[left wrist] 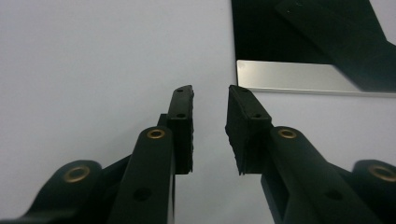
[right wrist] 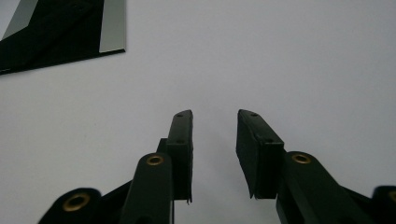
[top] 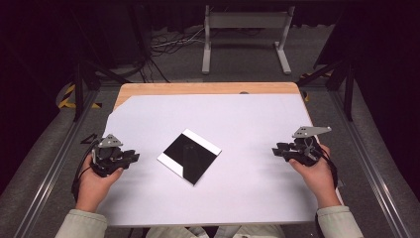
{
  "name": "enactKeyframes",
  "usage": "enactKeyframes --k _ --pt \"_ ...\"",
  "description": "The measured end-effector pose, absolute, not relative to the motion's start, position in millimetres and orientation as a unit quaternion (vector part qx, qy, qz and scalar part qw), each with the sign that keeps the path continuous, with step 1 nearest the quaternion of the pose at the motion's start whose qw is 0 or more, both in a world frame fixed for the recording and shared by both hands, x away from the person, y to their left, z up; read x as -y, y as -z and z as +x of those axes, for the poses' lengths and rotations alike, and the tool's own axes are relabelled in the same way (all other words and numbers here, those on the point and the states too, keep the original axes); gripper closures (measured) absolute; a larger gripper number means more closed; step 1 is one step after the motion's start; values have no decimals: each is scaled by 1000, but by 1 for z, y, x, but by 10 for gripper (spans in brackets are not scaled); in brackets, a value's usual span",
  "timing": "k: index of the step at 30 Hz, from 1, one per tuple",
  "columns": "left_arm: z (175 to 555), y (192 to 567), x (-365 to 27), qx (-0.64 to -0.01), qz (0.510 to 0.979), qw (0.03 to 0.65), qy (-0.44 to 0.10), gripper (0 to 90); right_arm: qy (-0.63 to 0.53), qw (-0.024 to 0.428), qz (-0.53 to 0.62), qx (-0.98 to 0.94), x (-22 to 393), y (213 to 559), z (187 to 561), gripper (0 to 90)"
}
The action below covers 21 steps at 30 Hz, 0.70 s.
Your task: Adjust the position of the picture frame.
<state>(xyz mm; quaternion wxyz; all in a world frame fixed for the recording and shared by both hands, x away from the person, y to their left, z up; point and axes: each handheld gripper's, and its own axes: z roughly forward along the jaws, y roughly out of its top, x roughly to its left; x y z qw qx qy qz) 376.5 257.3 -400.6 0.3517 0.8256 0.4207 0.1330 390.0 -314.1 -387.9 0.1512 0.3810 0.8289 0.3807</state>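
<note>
On the white sheet [top: 237,129] covering the wooden table [top: 198,88], a flat square panel [top: 189,156] is lying turned like a diamond, roughly midway between the two grippers and well apart from both. Its face is glossy black, with pale silver-white strips running along two of its edges; no brand, label or writing is showing on it that can be read.

The left gripper [top: 132,157] is resting low at the left side of the sheet, held in the person's left hand [top: 94,181], and its jaws are pointing towards the panel. In the left gripper view those jaws are standing apart with only bare white sheet between them, and the panel [left wrist: 308,77] is lying beyond the tips, up and to the right, its silver strip nearest.

The right gripper [top: 275,150] is sitting at the right side of the sheet in the right hand [top: 317,173], facing inward. In the right gripper view its jaws are likewise standing apart with nothing in the gap, while the panel [right wrist: 56,37] is showing at the upper left corner, away from the tips.
</note>
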Motion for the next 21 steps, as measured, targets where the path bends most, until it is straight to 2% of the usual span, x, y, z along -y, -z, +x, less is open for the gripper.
enactKeyframes --k 8,21 --pt "382 397 -247 -418 827 355 -122 896 -378 149 383 -829 315 388 388 685" --pt "397 400 -219 -416 827 362 -105 899 -377 157 390 -825 319 388 378 689"
